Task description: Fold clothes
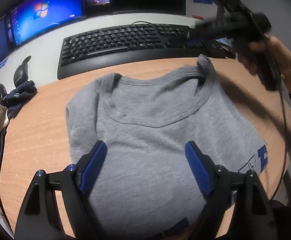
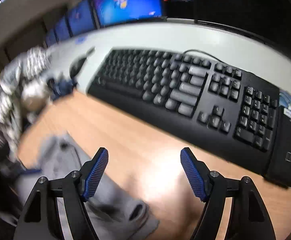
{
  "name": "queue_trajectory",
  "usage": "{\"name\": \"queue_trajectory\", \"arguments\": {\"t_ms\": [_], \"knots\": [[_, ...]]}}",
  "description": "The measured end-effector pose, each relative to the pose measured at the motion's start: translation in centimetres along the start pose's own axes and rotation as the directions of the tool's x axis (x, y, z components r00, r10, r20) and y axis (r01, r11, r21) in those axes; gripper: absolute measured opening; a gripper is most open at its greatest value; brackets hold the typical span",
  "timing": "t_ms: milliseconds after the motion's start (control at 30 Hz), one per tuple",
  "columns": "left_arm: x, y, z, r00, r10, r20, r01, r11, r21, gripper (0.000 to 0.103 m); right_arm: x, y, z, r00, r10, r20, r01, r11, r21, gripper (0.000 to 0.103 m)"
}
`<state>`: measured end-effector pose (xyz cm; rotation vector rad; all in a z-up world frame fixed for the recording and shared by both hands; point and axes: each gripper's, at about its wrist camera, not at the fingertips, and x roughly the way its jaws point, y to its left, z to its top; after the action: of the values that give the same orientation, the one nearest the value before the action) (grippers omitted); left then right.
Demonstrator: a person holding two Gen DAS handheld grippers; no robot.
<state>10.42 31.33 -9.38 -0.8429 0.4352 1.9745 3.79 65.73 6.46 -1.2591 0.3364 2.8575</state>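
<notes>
A grey T-shirt (image 1: 145,132) with blue lettering lies folded on the wooden table (image 1: 41,140), collar toward the keyboard. My left gripper (image 1: 146,148) is open and empty, hovering just above the shirt's middle. My right gripper (image 2: 144,154) is open and empty above bare wood, with the shirt's collar edge (image 2: 113,204) below its left finger. In the left wrist view the right gripper's body and the hand holding it (image 1: 251,46) are raised at the upper right, beyond the collar.
A black keyboard (image 1: 125,42) lies along the far side of the wooden table (image 2: 137,132). Monitors (image 1: 45,16) stand behind it. A dark blue garment (image 1: 19,98) and other clothes (image 2: 21,88) are piled at the left. A black box (image 2: 285,146) sits beside the keyboard's right end.
</notes>
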Motion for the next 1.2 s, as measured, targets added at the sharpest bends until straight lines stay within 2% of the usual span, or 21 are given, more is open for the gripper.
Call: {"name": "queue_trajectory", "arguments": {"t_ms": [100,167,267,333,433,500,667,700,767,800,833,867,900,933,1000,1067,1100,1133,1167,1200], "knots": [[-0.5,0.7,0.8,1.000,-0.026,-0.004,0.026,0.999,-0.027,0.081,-2.3,2.7,-2.0,0.999,0.022,0.036,-0.019,0.996,-0.083,0.076],[-0.8,1.1,2.1,1.000,-0.008,0.006,0.008,1.000,-0.023,0.081,-3.1,4.9,-4.4,0.999,0.040,0.021,-0.037,0.990,-0.138,0.076],[-0.8,1.0,5.2,0.998,0.054,0.033,-0.056,0.997,0.051,0.081,-3.6,7.4,-7.9,0.996,0.087,-0.008,-0.087,0.980,-0.180,0.076],[-0.3,0.3,7.4,0.998,0.038,0.042,-0.043,0.991,0.127,0.081,-3.0,8.4,-9.8,0.994,0.106,-0.040,-0.112,0.976,-0.185,0.076],[2.0,-1.4,10.2,0.999,-0.040,0.008,0.036,0.967,0.252,0.079,-1.3,9.0,-12.1,0.989,0.115,-0.097,-0.131,0.975,-0.180,0.076],[3.9,-2.5,11.1,0.996,-0.075,-0.046,0.087,0.938,0.336,0.080,-1.1,8.4,-13.0,0.988,0.142,-0.055,-0.150,0.974,-0.171,0.081],[5.8,-3.7,12.7,0.994,-0.061,-0.095,0.098,0.881,0.463,0.080,-2.1,6.7,-13.5,0.971,0.241,-0.002,-0.240,0.968,-0.076,0.081],[5.6,-3.7,12.8,0.989,-0.090,-0.118,0.136,0.865,0.482,0.080,-2.2,6.5,-13.5,0.967,0.254,-0.002,-0.253,0.965,-0.070,0.081],[5.0,-3.6,12.5,0.952,-0.215,-0.218,0.298,0.810,0.504,0.087,-2.4,6.1,-13.5,0.960,0.282,-0.001,-0.281,0.958,-0.058,0.082],[4.7,-3.7,12.2,0.936,-0.247,-0.252,0.346,0.776,0.527,0.093,-2.5,5.9,-13.5,0.954,0.299,0.000,-0.299,0.953,-0.051,0.084],[4.4,-4.3,11.8,0.943,-0.225,-0.245,0.329,0.739,0.587,0.093,-2.6,5.6,-13.5,0.949,0.317,0.001,-0.316,0.948,-0.042,0.086],[4.3,-4.9,11.3,0.957,-0.184,-0.223,0.287,0.699,0.655,0.094,-2.6,5.3,-13.5,0.942,0.336,0.006,-0.336,0.942,-0.028,0.087],[4.5,-5.4,10.9,0.961,-0.159,-0.227,0.275,0.663,0.697,0.094,-2.7,5.0,-13.5,0.935,0.355,0.011,-0.355,0.935,-0.015,0.088],[4.9,-5.8,10.9,0.957,-0.154,-0.247,0.287,0.640,0.713,0.094,-2.8,4.7,-13.5,0.928,0.373,0.017,-0.373,0.928,-0.001,0.089],[5.9,-6.2,11.4,0.944,-0.161,-0.288,0.324,0.622,0.713,0.092,-2.9,4.3,-13.6,0.916,0.400,0.029,-0.401,0.916,0.026,0.089],[6.9,-6.7,12.1,0.924,-0.192,-0.329,0.374,0.624,0.686,0.087,-3.1,3.9,-13.9,0.908,0.418,0.041,-0.419,0.906,0.052,0.089],[7.2,-6.9,12.6,0.921,-0.209,-0.329,0.384,0.629,0.675,0.083,-3.2,3.8,-13.9,0.907,0.419,0.043,-0.421,0.905,0.053,0.088],[7.4,-7.0,12.9,0.918,-0.224,-0.329,0.393,0.630,0.670,0.065,-3.2,3.9,-13.9,0.909,0.414,0.041,-0.416,0.908,0.052,0.089],[7.7,-7.1,13.1,0.921,-0.218,-0.323,0.385,0.634,0.670,0.053,-3.2,4.2,-13.9,0.915,0.403,0.037,-0.404,0.914,0.042,0.089],[8.3,-6.9,13.4,0.930,-0.193,-0.312,0.360,0.647,0.672,0.033,-3.2,4.5,-13.8,0.920,0.391,0.032,-0.392,0.920,0.032,0.089]]}}
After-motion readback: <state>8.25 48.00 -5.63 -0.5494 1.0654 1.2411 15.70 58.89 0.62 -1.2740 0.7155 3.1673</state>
